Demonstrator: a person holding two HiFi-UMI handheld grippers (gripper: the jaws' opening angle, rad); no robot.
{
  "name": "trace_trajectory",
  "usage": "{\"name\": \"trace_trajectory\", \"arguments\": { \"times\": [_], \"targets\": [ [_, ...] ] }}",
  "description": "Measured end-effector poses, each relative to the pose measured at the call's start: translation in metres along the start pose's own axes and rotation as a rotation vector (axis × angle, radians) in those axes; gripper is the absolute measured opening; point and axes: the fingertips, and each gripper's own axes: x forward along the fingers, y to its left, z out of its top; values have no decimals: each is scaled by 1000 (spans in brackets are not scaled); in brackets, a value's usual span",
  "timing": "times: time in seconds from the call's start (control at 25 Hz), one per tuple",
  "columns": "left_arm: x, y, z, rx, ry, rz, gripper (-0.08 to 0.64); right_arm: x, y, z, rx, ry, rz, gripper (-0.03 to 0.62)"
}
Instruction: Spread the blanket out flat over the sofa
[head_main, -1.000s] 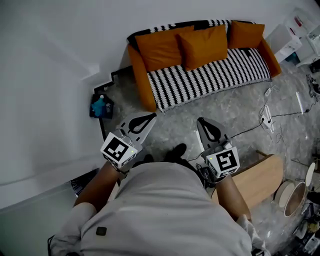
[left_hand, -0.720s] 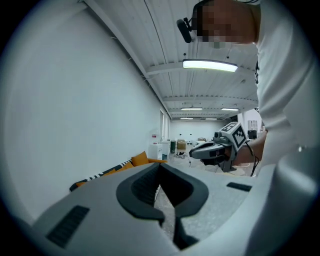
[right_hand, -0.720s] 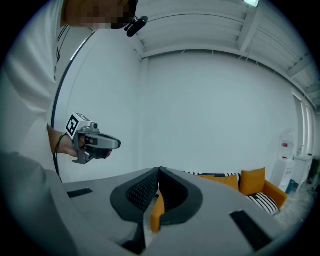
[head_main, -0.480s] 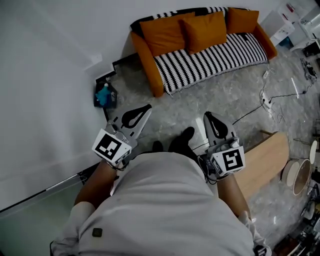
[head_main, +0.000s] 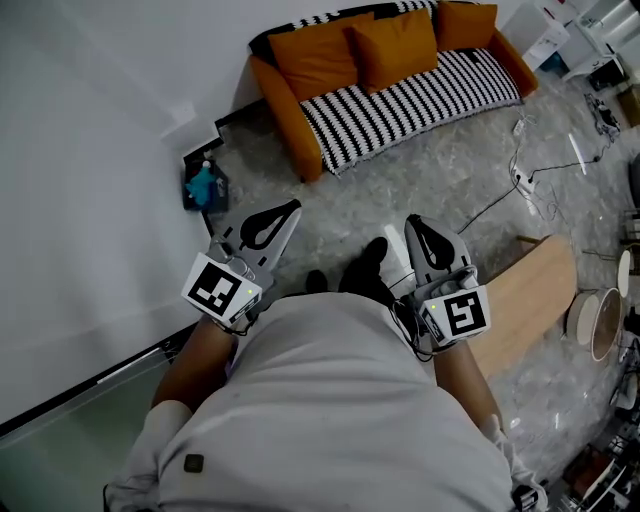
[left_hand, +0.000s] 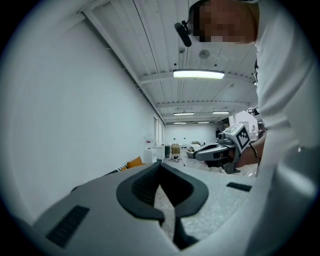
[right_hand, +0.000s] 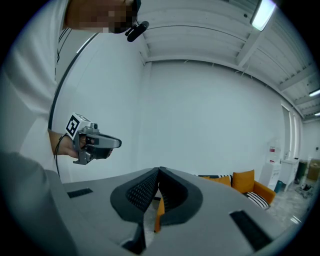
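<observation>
White wall (head_main: 90, 150) is running down your left side, and speckled grey floor (head_main: 440, 190) is filling most of the head view. At the foot of the wall a small dark crate (head_main: 192, 200) is sitting with something blue inside it.

You are holding the left gripper (head_main: 291, 208) out in front of your body, roughly level. Its jaws are pressed together at the tips with nothing between them, and in the left gripper view the dark pads (left_hand: 144, 187) are meeting at the front.

Beyond it, at the top of the head view, the orange sofa (head_main: 283, 115) is standing along the wall, well apart from both grippers. The striped black-and-white blanket (head_main: 400, 100) is lying across the seat and hanging over the front edge, and more of it is showing along the backrest. Three orange cushions (head_main: 390, 48) are leaning against the back, on top of the blanket.

Your dark shoes (head_main: 365, 272) are showing on the floor between the two tools.

You are holding the right gripper (head_main: 413, 222) beside the left one, pointing the same way. Its jaws are also closed tip to tip and gripping nothing.

To the right, a light wooden board (head_main: 525, 300) is lying near that gripper's marker cube. White cables (head_main: 520, 180) are trailing over the floor, and a round pale bowl (head_main: 590, 325) is sitting at the right edge.
</observation>
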Motion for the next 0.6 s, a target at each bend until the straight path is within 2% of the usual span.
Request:
{"name": "trace_trajectory", "arguments": {
  "times": [0.6],
  "targets": [
    [-13, -4, 5, -3, -31, -6, 11, -3, 19, 7, -21, 2, 2, 28]
  ]
}}
